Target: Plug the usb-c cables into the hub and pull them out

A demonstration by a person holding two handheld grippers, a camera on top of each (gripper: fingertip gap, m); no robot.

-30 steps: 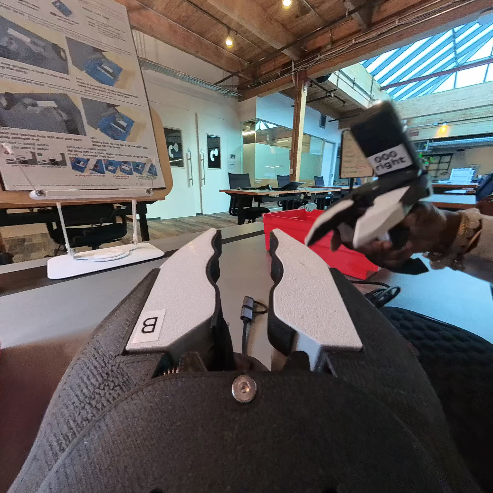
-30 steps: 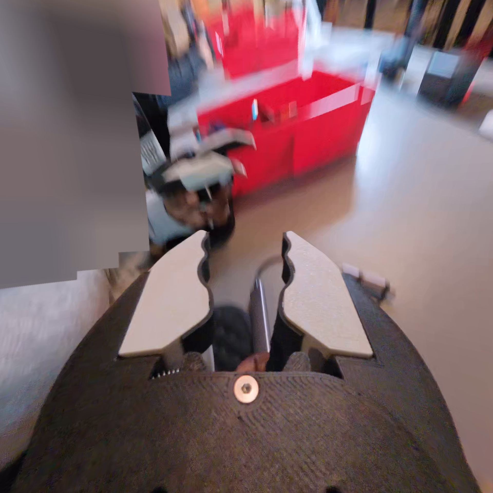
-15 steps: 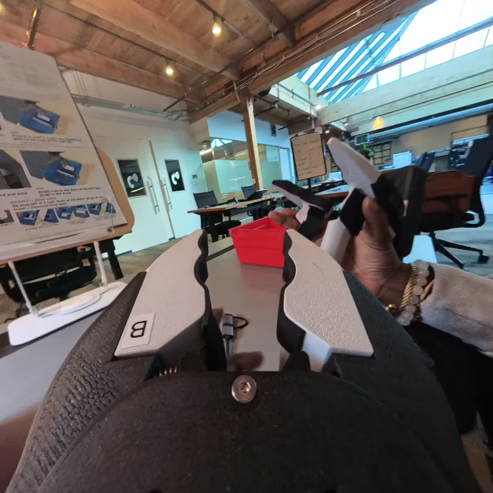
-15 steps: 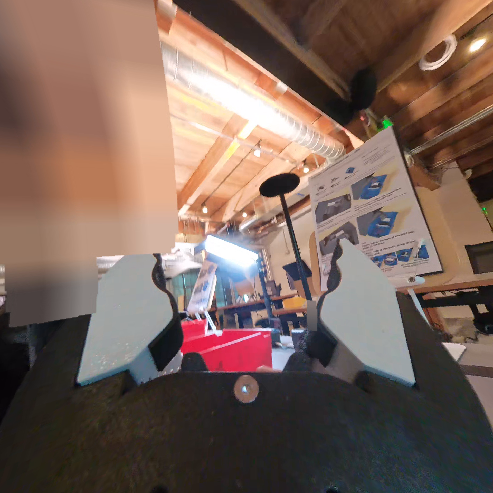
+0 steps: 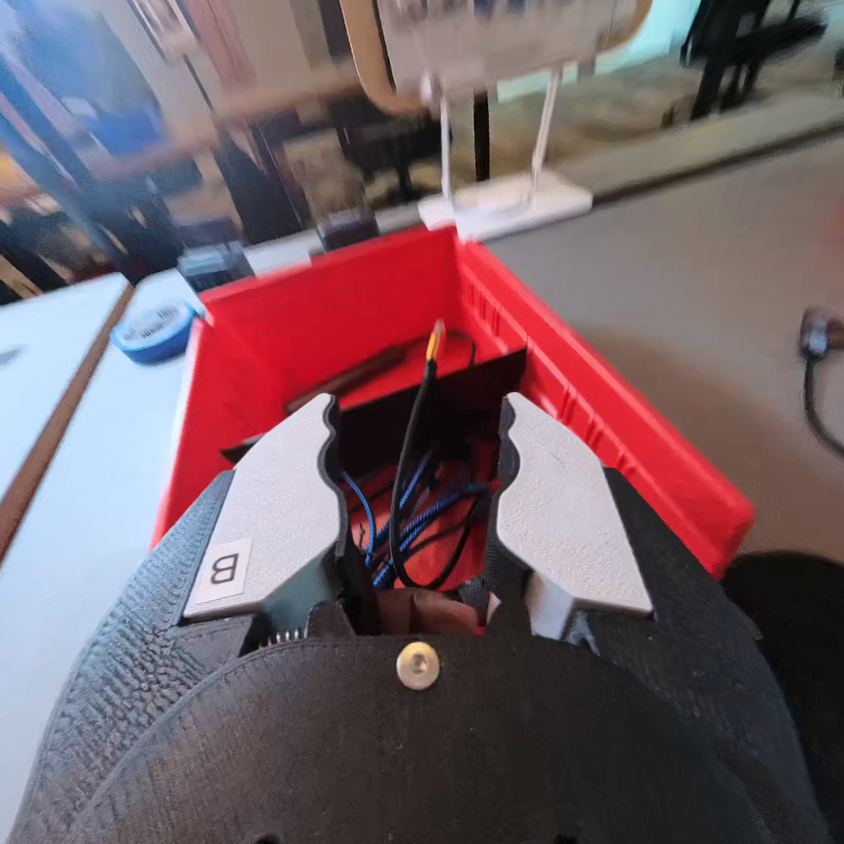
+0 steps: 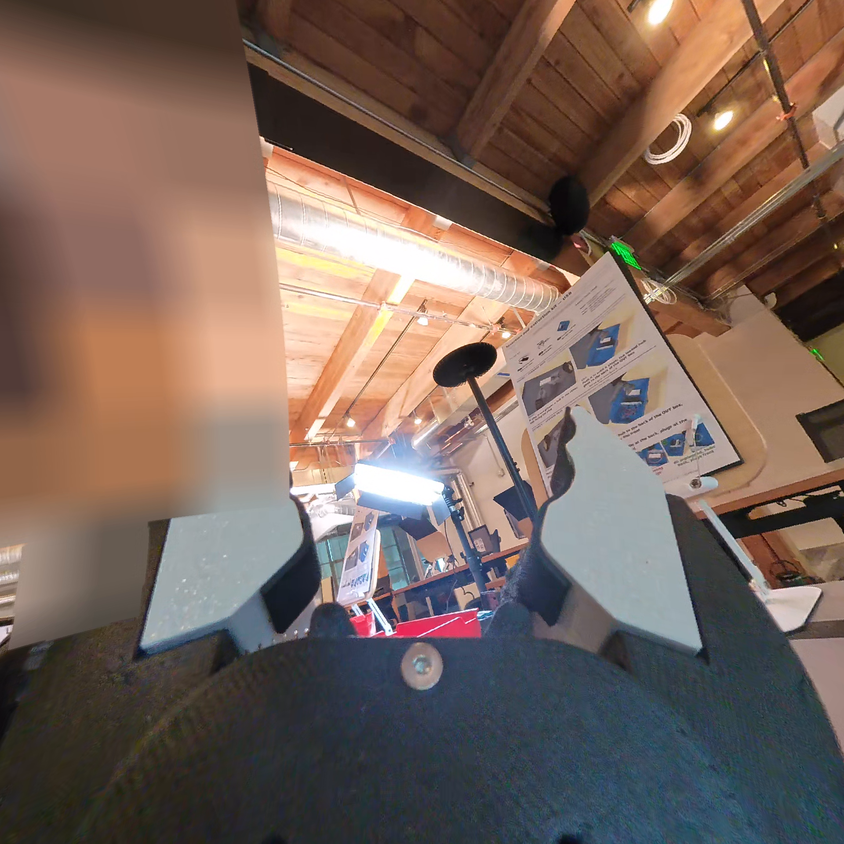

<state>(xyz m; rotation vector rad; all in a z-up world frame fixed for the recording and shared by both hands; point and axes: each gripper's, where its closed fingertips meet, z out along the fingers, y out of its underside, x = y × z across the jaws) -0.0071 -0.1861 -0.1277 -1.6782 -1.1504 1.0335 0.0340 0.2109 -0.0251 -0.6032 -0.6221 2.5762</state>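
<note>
Cables, blue ones (image 5: 413, 516) and a black one (image 5: 406, 475), lay piled in the near part of the red bin (image 5: 593, 411) on the gray table (image 5: 685, 297). The left gripper (image 5: 418, 402) hung over them with its jaws wide apart and nothing between them. A blue tape roll (image 5: 153, 329) sat just left of the bin. Another cable (image 5: 815, 361) lay on the table at the right. The right gripper (image 6: 431, 461) pointed up at the wood ceiling (image 6: 593, 114), jaws spread and empty, with a poster (image 6: 612, 365) behind it. I could not make out the hub
</note>
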